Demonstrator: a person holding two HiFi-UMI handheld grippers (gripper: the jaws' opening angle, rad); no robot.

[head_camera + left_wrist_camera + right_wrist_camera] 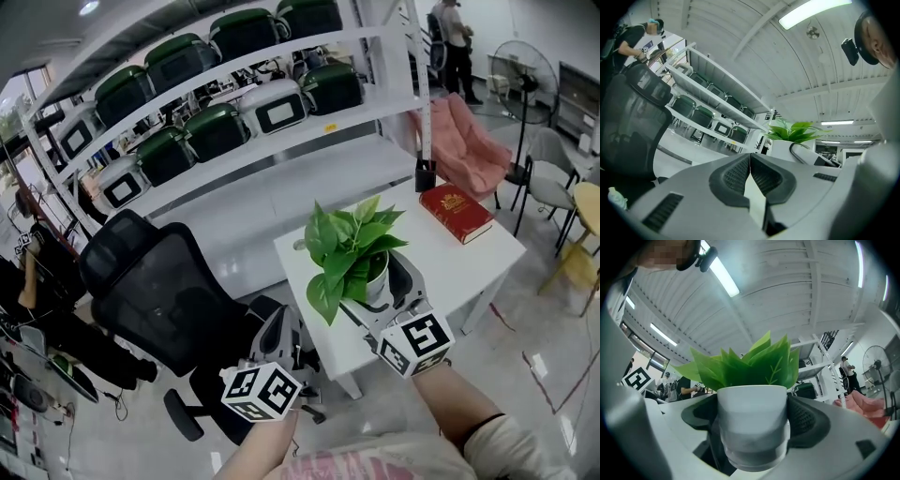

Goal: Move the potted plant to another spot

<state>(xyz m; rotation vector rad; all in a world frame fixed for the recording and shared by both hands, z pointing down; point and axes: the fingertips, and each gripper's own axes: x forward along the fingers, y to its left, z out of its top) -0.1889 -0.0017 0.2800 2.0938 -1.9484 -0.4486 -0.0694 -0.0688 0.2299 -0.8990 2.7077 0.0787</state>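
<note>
Holding the potted plant (751, 418) upright in my right gripper (382, 292), jaws pinching the white pot's sides. It sits at the table's (469, 258) near edge; I can't tell whether the base touches. Leaves are broad and green, the pot smooth. Bare tabletop lies ahead-right, toward the red book (456, 212). Left gripper (750, 176) is pressed together, empty, off by the chair (155, 281).

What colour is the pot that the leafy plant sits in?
White. The smooth round pot under the green leaves shows best in the right gripper view.
</note>
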